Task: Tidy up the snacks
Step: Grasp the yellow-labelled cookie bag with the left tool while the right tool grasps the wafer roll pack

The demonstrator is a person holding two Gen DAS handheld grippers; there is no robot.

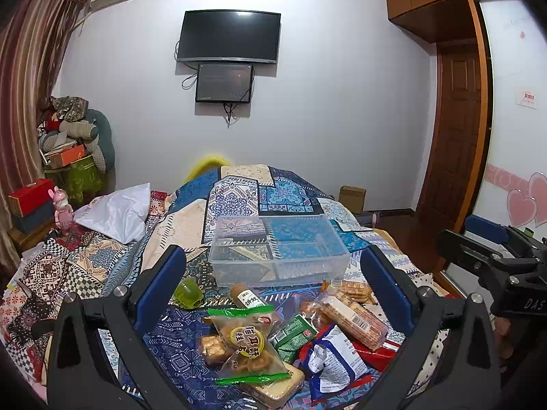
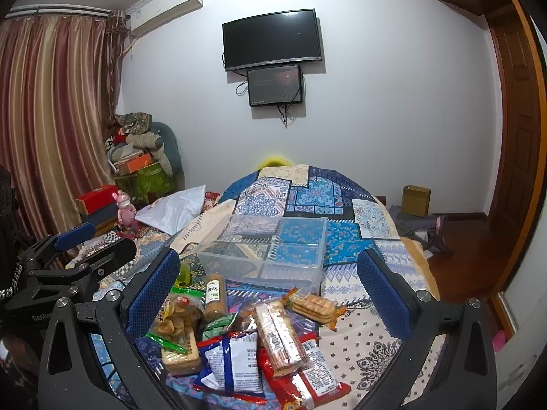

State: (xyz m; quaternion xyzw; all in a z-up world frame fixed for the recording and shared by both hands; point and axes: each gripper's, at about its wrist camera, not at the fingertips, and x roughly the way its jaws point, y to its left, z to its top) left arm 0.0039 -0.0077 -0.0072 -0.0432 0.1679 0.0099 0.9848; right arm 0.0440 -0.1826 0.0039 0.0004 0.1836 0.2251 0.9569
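Note:
A pile of snack packets lies on the patterned bedspread in front of both grippers: a clear bag of brown cookies with a yellow label (image 1: 248, 341) (image 2: 176, 321), a long biscuit sleeve (image 1: 354, 319) (image 2: 278, 336), a blue-white bag (image 1: 333, 362) (image 2: 234, 362), a green carton (image 1: 294, 333), a brown tube (image 1: 247, 296) (image 2: 215, 295) and a green jelly cup (image 1: 187, 293). A clear divided plastic box (image 1: 278, 249) (image 2: 263, 249) stands empty just beyond the pile. My left gripper (image 1: 273, 288) is open above the pile. My right gripper (image 2: 270, 288) is open above it too. Neither holds anything.
The bed's right edge (image 2: 420, 259) drops to a wooden floor with a cardboard box (image 2: 415, 201). A white pillow (image 1: 116, 213) and a pink toy (image 1: 63, 210) lie at the left. Boxes and cushions are stacked in the far left corner. My right gripper's body shows at the left view's right edge (image 1: 495, 259).

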